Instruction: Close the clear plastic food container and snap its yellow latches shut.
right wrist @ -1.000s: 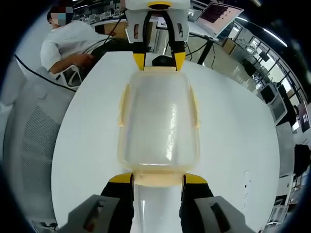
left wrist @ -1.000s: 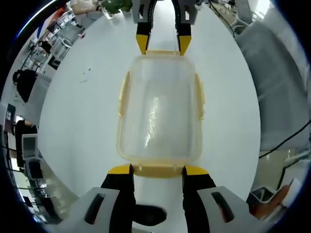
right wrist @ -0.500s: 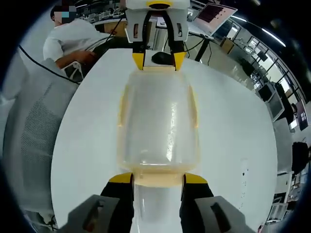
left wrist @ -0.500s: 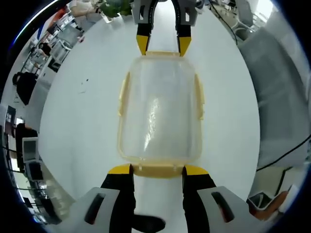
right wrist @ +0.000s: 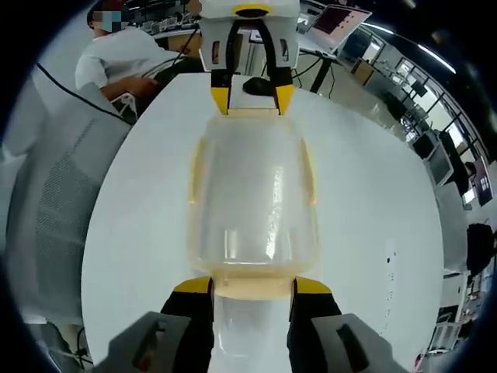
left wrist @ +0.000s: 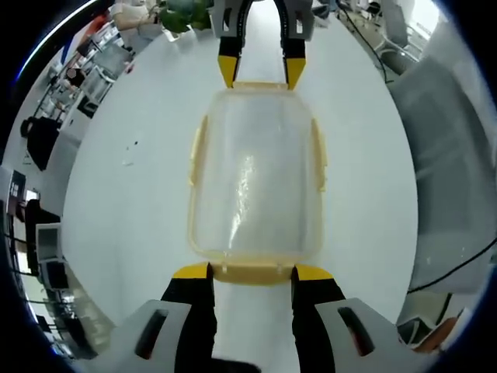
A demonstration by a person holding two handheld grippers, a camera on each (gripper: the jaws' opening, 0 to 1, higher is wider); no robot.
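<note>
The clear plastic food container (left wrist: pixel 256 171) has its lid on, with yellow side latches (left wrist: pixel 196 151) lying against its long edges. My left gripper (left wrist: pixel 251 272) is shut across the near yellow end latch, one jaw on each side of it. At the far end my right gripper (left wrist: pixel 261 70) clamps the opposite latch the same way. In the right gripper view the container (right wrist: pixel 252 186) runs from my right gripper (right wrist: pixel 252 285) up to the left gripper (right wrist: pixel 252 97). It looks held a little above the white table (right wrist: pixel 373 210).
The round white table (left wrist: pixel 124 194) spreads under the container. A grey mesh chair (right wrist: pixel 46 202) stands beside it, with a seated person (right wrist: pixel 124 54) behind. A black mouse (right wrist: pixel 260 87) and a laptop (right wrist: pixel 345 23) lie at the far side. A green plant (left wrist: pixel 182 12) stands beyond the table edge.
The container stays fixed between both grippers while the table and room slide behind it. In the right gripper view its near end now shows more of its clear wall.
</note>
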